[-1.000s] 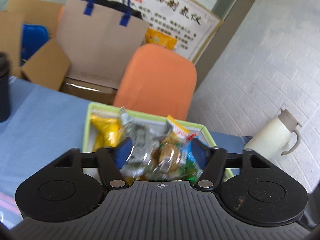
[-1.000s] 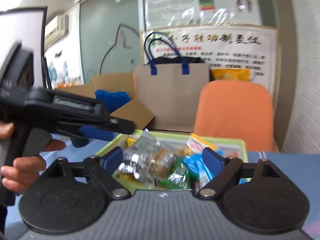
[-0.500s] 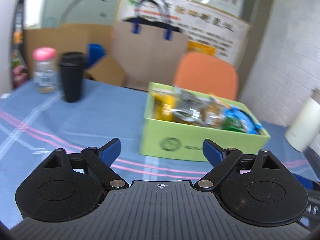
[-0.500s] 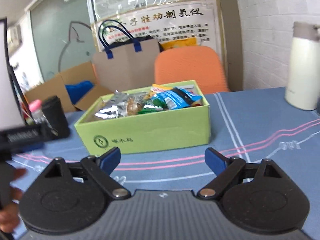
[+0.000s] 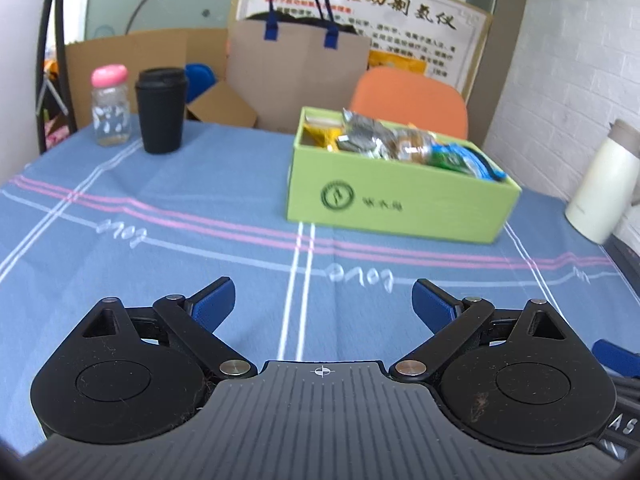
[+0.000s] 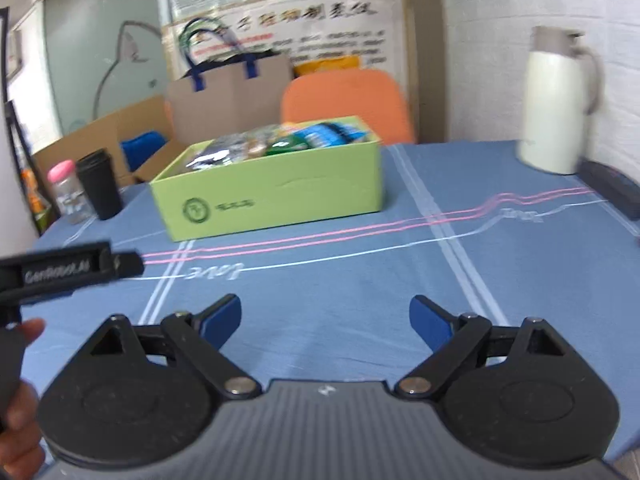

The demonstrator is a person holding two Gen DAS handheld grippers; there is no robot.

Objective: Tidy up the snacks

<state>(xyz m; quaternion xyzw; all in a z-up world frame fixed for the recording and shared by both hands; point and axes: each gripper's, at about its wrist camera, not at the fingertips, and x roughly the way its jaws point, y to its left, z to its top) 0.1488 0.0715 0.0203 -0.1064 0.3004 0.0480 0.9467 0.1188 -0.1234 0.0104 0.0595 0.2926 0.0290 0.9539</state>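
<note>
A light green box (image 5: 400, 204) stands on the blue tablecloth, filled with several snack packets (image 5: 384, 142). It also shows in the right wrist view (image 6: 276, 196) with the snack packets (image 6: 280, 142) inside. My left gripper (image 5: 323, 300) is open and empty, low over the cloth, well in front of the box. My right gripper (image 6: 326, 316) is open and empty, also well short of the box. The left gripper's body (image 6: 68, 270) shows at the left of the right wrist view.
A black cup (image 5: 161, 110) and a pink-capped jar (image 5: 110, 106) stand at the far left. A white thermos (image 5: 604, 186) stands at the right edge. An orange chair (image 5: 412, 100), a paper bag (image 5: 296, 76) and cardboard boxes are behind the table.
Both grippers have pulled back from over the box toward the near side of the table. The left one, which had a packet between its fingers a second ago, is now empty.
</note>
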